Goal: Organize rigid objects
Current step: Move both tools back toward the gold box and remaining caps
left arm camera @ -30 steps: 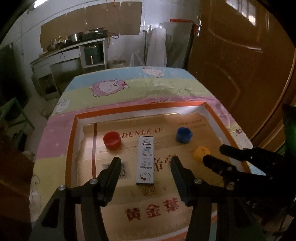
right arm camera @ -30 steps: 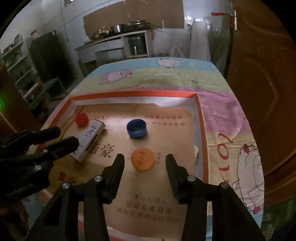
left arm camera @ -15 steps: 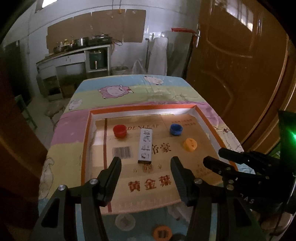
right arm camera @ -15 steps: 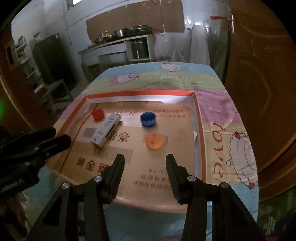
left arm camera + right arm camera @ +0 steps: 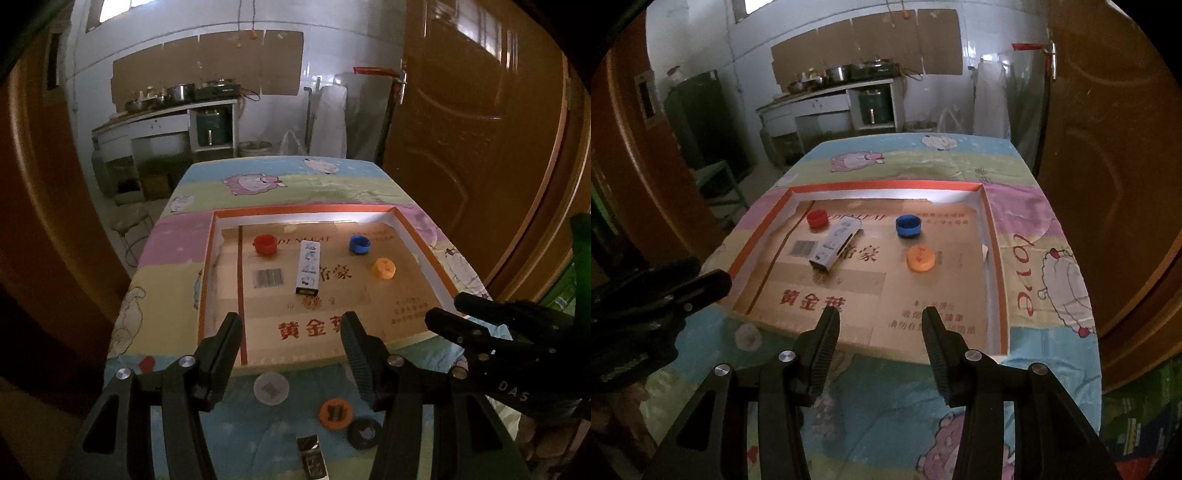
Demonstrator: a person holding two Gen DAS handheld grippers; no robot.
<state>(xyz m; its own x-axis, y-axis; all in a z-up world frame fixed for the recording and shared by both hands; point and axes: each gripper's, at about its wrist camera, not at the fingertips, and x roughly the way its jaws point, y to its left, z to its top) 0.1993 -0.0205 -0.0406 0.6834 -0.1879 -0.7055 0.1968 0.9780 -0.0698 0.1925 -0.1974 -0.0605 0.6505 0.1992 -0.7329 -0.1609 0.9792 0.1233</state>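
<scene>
A shallow cardboard tray (image 5: 210,258) (image 5: 991,236) with an orange rim lies on the table. In it are a red cap (image 5: 265,244) (image 5: 817,219), a blue cap (image 5: 359,244) (image 5: 908,225), an orange cap (image 5: 383,268) (image 5: 921,259) and a slim white box (image 5: 307,272) (image 5: 834,248). On the cloth in front of the tray lie a clear cap (image 5: 271,387) (image 5: 748,336), an orange cap (image 5: 335,414), a black cap (image 5: 364,433) and a small dark box (image 5: 313,457). My left gripper (image 5: 291,328) and my right gripper (image 5: 879,321) are both open, empty, held above the tray's near edge.
The table has a cartoon-sheep cloth (image 5: 258,184). A wooden door (image 5: 480,147) stands at the right. A kitchen counter with pots (image 5: 177,110) is at the back. A green chair (image 5: 720,184) stands left of the table.
Both grippers have pulled back and up from the tray. The tray's objects look smaller, and the caps and box on the cloth in front have come into view.
</scene>
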